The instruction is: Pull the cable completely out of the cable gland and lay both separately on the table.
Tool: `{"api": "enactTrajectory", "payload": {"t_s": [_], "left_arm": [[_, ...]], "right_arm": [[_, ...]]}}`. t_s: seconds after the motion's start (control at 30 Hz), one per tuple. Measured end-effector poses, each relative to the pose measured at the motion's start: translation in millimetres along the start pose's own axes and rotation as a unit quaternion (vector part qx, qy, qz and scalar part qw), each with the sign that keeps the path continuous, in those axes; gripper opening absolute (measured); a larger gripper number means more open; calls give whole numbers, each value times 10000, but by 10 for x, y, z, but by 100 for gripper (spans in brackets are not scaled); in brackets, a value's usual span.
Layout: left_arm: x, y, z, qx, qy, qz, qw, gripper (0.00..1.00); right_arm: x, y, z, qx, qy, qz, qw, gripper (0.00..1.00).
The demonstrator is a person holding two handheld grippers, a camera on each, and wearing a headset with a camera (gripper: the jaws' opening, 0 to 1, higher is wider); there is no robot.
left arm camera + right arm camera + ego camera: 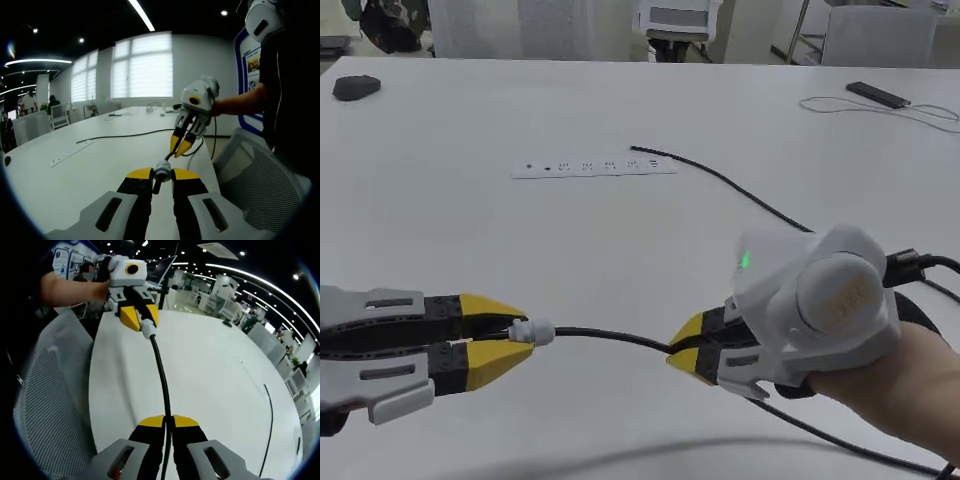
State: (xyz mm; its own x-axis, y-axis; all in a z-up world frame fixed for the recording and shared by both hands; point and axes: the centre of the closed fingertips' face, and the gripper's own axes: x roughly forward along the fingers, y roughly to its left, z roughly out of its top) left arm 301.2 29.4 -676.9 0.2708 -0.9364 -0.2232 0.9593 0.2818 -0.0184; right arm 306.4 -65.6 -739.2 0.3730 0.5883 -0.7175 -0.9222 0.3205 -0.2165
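Currently the left tool (518, 335) pinches the small, probably rigid cable gland (536, 332), lower left; the right tool (677, 353) clamps the limp cable (605, 337) lower centre, sensibly near it.

We see a smooth, matt white desk (620, 250). The cable (610, 338) has a faintly glossy black sheath; the gland (532, 331) is pale plastic. The left tool (520, 335) and right tool (672, 353) have matt yellow tips and white plastic shells. At the lower left of the right gripper view, the chair (45, 405) is grey mesh.

Bright, even light falls on the white matte table (620, 260); shadows are faint. The white-and-yellow right hand-held gripper (672, 353), lower right, looks soft. Fisheye edges bow; a long ceiling strip light (145, 15) glares, top centre.
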Motion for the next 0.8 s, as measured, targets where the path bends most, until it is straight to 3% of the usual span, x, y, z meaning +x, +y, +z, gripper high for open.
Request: {"api": "enactTrajectory", "payload": {"t_s": [0.1, 0.2, 0.37, 0.6, 0.8], "left_arm": [[-1, 1, -9, 18, 30, 1, 10000, 14], [-6, 20, -48, 88, 147, 33, 9998, 14], [-13, 4, -41, 76, 156, 13, 9998, 14], [-14, -16, -55, 59, 201, 26, 9998, 14], [-17, -16, -74, 77, 213, 48, 9997, 14]], "right_arm": [[10, -25, 40, 5, -5, -29, 10000, 9], [52, 23, 106, -75, -79, 121, 9999, 11], [169, 127, 362, -260, -240, 316, 9989, 15], [303, 236, 825, -635, -650, 527, 9945, 13], [356, 297, 930, -864, -667, 658, 9918, 6]]}}
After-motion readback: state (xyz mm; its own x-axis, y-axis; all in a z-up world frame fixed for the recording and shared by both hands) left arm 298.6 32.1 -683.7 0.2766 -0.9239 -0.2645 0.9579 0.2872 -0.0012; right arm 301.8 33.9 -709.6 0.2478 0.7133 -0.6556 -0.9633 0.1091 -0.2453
